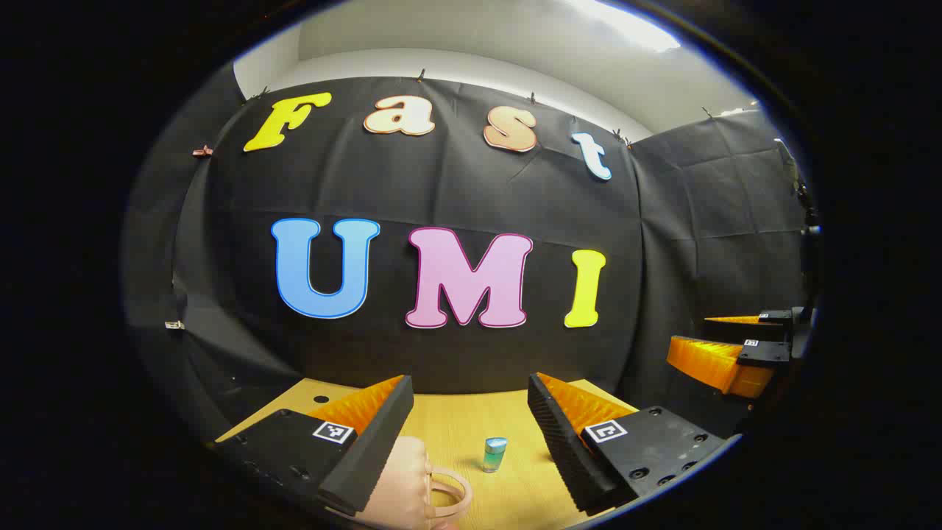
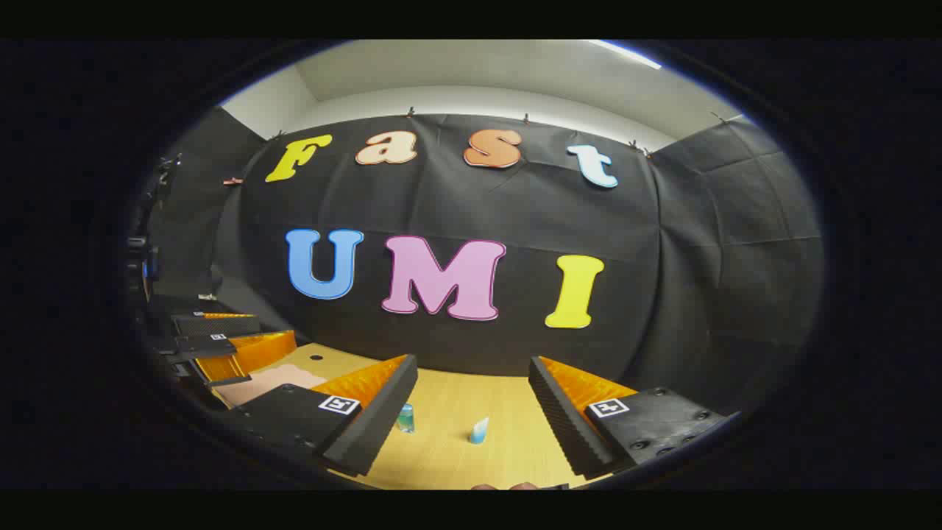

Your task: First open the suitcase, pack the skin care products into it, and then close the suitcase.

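Two grippers wide open, nothing grabbed yet, pink case (image 1: 401, 482) still shut.

We see the case under our left gripper (image 1: 467, 434), handle (image 1: 449, 493) facing the bottle (image 1: 494, 454); right gripper (image 2: 471, 419) hovers near the tube (image 2: 479, 430). Case looks soft and light, so we'd pinch the handle; bottles look slick, so grab mid-body.

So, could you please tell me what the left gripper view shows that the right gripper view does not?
Left gripper view: the looped handle of the pink suitcase, close under the open left gripper, with the open right gripper off to the side. Right gripper view: a small pale-blue tube standing on the wooden table, ahead of that gripper's spread fingers. Both: the suitcase body, the table, and the teal bottle standing upright on it.
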Demonstrator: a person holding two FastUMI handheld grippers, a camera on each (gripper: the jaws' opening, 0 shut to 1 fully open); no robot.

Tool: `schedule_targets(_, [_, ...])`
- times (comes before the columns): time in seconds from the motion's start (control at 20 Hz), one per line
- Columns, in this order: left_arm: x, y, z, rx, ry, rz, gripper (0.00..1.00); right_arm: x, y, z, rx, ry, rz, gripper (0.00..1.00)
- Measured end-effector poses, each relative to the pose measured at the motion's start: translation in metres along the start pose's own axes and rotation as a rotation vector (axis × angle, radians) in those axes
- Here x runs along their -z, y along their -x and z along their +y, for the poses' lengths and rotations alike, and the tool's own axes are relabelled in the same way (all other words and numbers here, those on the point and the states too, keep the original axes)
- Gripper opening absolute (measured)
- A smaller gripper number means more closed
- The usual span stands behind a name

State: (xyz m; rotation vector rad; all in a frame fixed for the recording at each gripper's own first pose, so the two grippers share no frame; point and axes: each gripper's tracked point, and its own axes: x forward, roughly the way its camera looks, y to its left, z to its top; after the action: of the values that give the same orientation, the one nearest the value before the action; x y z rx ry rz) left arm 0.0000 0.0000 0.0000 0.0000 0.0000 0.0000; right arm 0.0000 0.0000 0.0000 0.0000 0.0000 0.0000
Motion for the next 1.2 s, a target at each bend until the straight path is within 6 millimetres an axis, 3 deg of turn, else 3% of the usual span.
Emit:
schedule_targets(0.35, [0.027, 0.003, 0.003, 0.004, -0.015, 0.045, 0.98, 0.002, 0.002, 0.006, -0.007, 0.017, -0.008, 0.96])
schedule_targets(0.6, [0.026, 0.006, 0.003, 0.013, -0.030, 0.044, 0.98, 0.001, 0.002, 0.011, -0.010, 0.025, -0.014, 0.96])
schedule_targets(1.0, [0.039, 0.007, -0.009, 0.059, -0.044, 0.073, 0.98, -0.001, 0.000, 0.013, -0.007, 0.028, -0.021, 0.96])
schedule_targets(1.2, [0.060, 0.001, -0.018, 0.091, -0.018, 0.131, 0.98, 0.003, 0.001, 0.009, 0.003, 0.020, -0.015, 0.96])
